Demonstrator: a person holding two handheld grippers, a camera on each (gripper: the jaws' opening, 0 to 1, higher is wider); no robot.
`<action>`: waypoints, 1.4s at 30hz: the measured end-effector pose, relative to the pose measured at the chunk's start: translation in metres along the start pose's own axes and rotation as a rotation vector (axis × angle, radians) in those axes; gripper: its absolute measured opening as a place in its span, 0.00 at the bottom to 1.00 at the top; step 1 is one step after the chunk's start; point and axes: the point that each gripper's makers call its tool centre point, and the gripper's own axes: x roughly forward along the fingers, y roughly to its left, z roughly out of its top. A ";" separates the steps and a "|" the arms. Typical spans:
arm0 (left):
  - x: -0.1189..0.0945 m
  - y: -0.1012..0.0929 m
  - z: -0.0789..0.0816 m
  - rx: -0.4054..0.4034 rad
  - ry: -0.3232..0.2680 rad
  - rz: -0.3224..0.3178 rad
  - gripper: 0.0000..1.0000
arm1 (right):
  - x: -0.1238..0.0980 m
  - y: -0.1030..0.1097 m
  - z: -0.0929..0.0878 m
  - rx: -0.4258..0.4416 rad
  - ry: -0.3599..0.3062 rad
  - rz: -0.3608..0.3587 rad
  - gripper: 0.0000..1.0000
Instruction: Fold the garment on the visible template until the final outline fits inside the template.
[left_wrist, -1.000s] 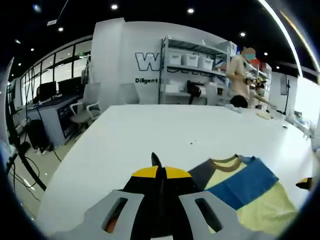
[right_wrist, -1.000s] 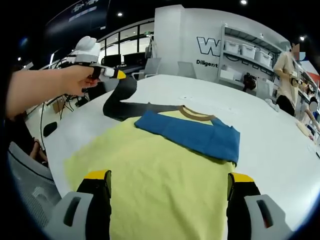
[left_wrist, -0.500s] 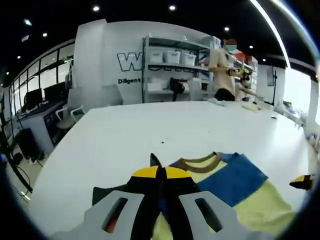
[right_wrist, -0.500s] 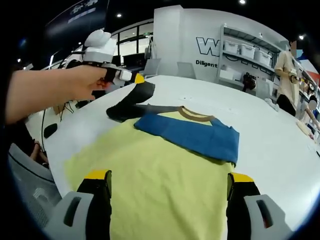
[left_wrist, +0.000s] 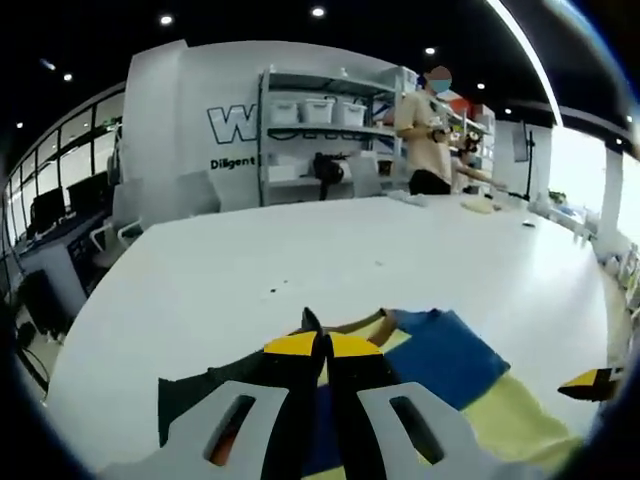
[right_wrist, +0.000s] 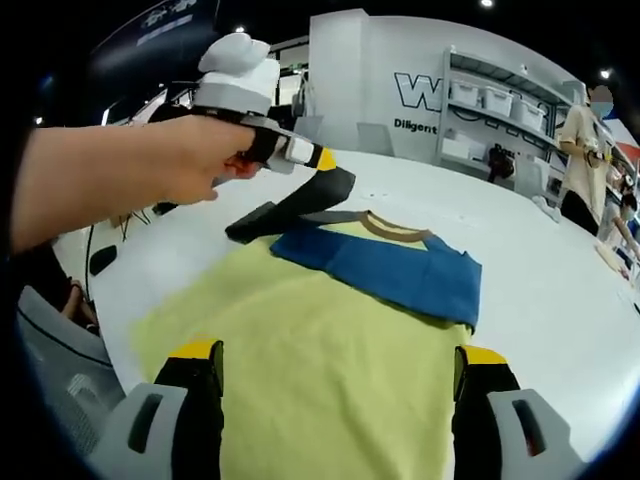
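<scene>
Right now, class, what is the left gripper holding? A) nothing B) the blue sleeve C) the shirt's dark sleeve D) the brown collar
C: in the right gripper view the left gripper lifts the dark sleeve off the white table, jaws shut on it.

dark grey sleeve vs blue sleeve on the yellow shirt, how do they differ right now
The dark grey fabric sleeve is lifted off the white table, pinched in the shut left claw; the blue fabric sleeve lies untouched. The dark grey sleeve rises at a slant from the shirt's left shoulder; the blue sleeve is already folded flat across the pale yellow shirt. Both join that shirt near its brown collar.
</scene>
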 end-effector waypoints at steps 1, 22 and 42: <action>0.001 -0.005 0.001 0.003 -0.002 -0.008 0.00 | 0.000 0.000 0.000 0.000 0.001 0.000 0.96; 0.027 -0.091 0.025 0.043 -0.029 -0.135 0.00 | 0.000 -0.001 -0.006 0.005 0.021 0.003 0.95; 0.047 -0.119 0.000 0.049 0.015 -0.182 0.00 | 0.002 -0.001 -0.014 -0.009 0.062 0.005 0.94</action>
